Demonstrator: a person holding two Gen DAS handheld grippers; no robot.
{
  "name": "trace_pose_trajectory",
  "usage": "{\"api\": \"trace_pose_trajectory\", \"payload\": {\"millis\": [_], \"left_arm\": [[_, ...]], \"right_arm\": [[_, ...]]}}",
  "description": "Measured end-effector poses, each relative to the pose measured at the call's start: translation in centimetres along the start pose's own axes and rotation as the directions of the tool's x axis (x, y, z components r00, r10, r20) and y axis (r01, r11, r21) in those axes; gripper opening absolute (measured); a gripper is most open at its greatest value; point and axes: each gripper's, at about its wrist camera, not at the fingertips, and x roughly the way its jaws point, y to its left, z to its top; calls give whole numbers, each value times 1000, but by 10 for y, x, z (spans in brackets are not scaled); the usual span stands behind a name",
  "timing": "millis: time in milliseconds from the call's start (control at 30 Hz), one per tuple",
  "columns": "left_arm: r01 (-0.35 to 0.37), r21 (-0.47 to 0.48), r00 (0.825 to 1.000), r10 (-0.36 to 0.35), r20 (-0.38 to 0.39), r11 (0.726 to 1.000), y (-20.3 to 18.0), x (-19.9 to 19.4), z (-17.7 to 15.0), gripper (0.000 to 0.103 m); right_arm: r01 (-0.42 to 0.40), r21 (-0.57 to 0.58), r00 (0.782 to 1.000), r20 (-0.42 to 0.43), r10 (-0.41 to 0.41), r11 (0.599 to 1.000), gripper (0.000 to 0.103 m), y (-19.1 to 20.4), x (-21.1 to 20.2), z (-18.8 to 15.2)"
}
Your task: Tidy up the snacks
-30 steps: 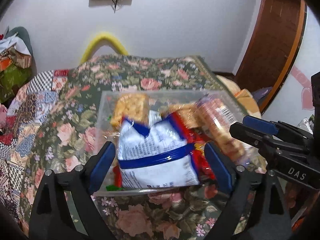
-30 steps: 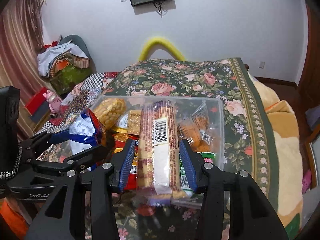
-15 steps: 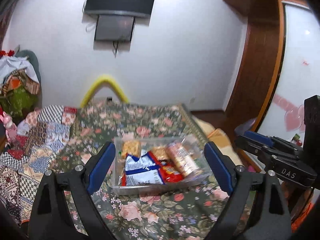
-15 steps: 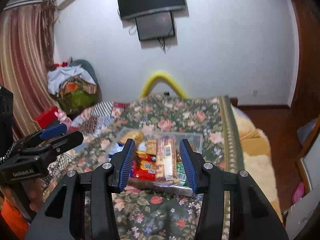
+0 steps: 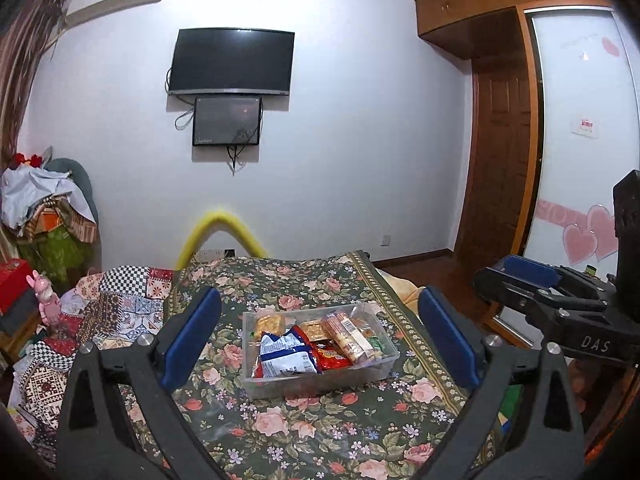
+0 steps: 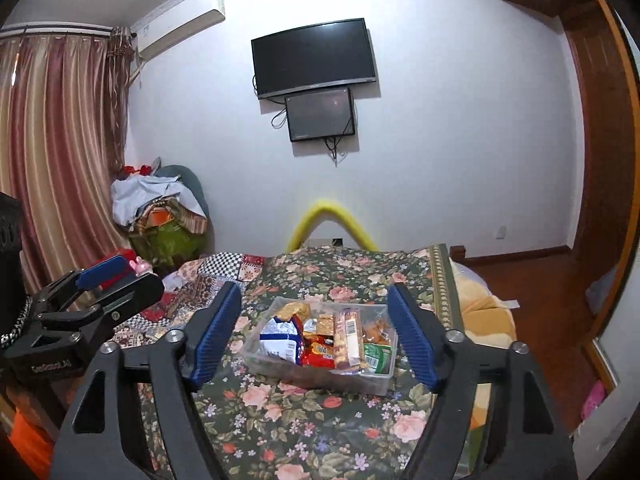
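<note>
Tongs first: left gripper [image 5: 320, 338] and right gripper [image 6: 314, 336] both stand apart and empty, jaws having just widened. Beyond them, mid-bedspread [image 5: 280, 432], the clear bin [image 5: 320, 382] holds all the snacks [image 5: 312, 344]. Packing looks finished; next probably means withdrawing.

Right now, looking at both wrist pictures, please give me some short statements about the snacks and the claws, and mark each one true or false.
1. The snacks lie inside the clear plastic bin. True.
2. The left claw grips the blue-and-white chip bag. False: it is open and empty, and the bag lies in the bin.
3. The long biscuit pack lies in the bin. True.
4. The right claw is shut on the biscuit pack. False: its jaws have just opened and hold nothing.
5. The bin rests on the floral bedspread. True.
</note>
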Motion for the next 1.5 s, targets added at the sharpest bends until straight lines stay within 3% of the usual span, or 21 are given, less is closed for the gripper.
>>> {"api": "trace_pose_trajectory", "payload": {"millis": [167, 400, 567, 1500], "left_arm": [[-3, 4, 1000, 3, -4, 1000, -2, -5, -6, 101], [-5, 2, 1000, 5, 4, 1000, -5, -11, -10, 102], [-2, 2, 1000, 2, 6, 1000, -6, -14, -11, 102], [-10, 3, 1000, 10, 9, 1000, -12, -17, -14, 103]], "right_arm": [[18, 1, 1000, 11, -18, 1000, 84, 3, -6, -4], [56, -22, 998, 33, -56, 998, 99, 8, -19, -11], [72, -34, 996, 51, -70, 997, 103, 11, -27, -14], [83, -30, 995, 53, -81, 996, 103, 8, -33, -17]]}}
